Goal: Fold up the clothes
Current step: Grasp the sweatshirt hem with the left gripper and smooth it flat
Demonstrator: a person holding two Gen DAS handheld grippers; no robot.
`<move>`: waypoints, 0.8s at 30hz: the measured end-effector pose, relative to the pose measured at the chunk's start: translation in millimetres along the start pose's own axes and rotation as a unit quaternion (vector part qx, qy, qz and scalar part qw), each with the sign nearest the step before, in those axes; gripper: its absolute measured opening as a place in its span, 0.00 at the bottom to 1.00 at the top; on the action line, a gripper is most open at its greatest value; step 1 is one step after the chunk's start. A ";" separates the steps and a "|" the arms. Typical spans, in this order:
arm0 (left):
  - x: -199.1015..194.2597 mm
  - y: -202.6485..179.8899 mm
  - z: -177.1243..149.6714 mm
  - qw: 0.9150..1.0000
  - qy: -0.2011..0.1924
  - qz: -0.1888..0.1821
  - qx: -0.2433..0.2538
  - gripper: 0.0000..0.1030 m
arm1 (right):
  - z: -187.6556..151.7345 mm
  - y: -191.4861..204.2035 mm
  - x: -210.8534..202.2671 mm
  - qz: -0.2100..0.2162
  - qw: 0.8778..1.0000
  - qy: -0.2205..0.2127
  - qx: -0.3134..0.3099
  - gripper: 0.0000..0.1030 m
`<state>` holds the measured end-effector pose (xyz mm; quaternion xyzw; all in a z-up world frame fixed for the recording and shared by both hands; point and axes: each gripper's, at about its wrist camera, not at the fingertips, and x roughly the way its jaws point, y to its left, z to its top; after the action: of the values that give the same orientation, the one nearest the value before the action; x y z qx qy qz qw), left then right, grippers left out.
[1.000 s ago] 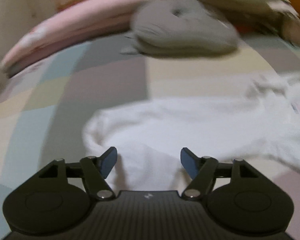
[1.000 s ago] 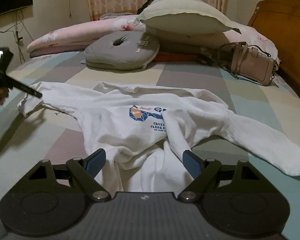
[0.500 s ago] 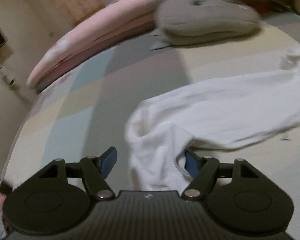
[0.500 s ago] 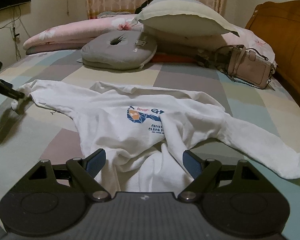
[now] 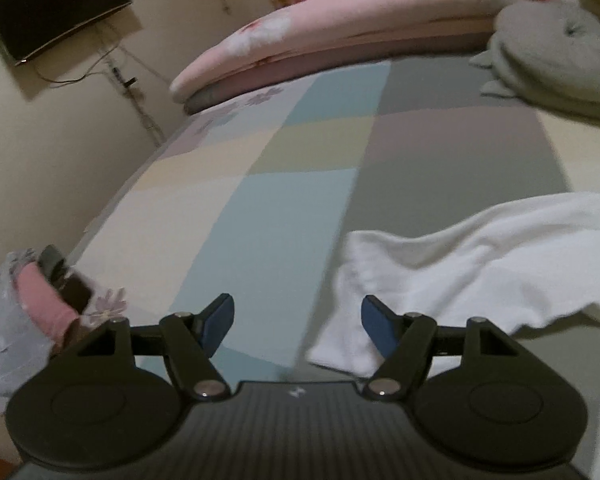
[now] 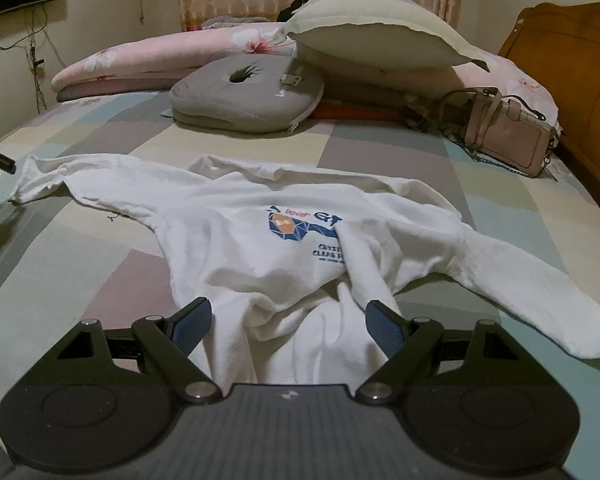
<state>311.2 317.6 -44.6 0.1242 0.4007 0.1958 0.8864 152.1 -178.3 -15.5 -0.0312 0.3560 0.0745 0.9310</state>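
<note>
On the checked bedspread (image 6: pixel 112 264), a white sweatshirt (image 6: pixel 260 248) lies face up, sleeves spread, hem bunched nearest the right gripper (image 6: pixel 288 322).
Soft, light and limp, it likely sags from any single pinch; cuffs, shoulder seams or hem seem the best holds. Both tongs gape, holding nothing. Half a second ago the left cuff (image 5: pixel 360 280) sat between the left gripper (image 5: pixel 297 322)'s jaws; now it lies beside the right finger.

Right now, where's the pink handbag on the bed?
In the right wrist view, the pink handbag sits at the far right of the bed, beside the wooden headboard and beyond the white sweatshirt.
</note>
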 end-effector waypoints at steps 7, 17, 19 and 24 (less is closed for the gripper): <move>3.1 -54.3 2.7 0.992 -0.011 -0.128 -0.002 0.70 | -0.3 6.3 -2.5 0.002 1.000 0.000 -0.010 0.85; 54.3 -30.4 4.4 0.990 0.030 -0.076 -0.115 0.69 | -1.0 -2.9 2.5 -0.016 1.000 0.008 0.002 0.85; 49.7 -9.7 2.3 0.984 0.023 -0.085 -0.152 0.70 | -1.1 -2.8 3.6 -0.015 1.000 0.008 0.002 0.85; 29.4 26.6 -12.0 0.977 0.014 -0.106 -0.183 0.72 | -1.4 -1.2 7.6 -0.005 1.000 0.010 0.005 0.85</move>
<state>313.2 355.2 -61.9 -0.0864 0.3813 0.1728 0.9041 156.9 -178.8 -21.6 -0.0289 0.3652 0.0672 0.9280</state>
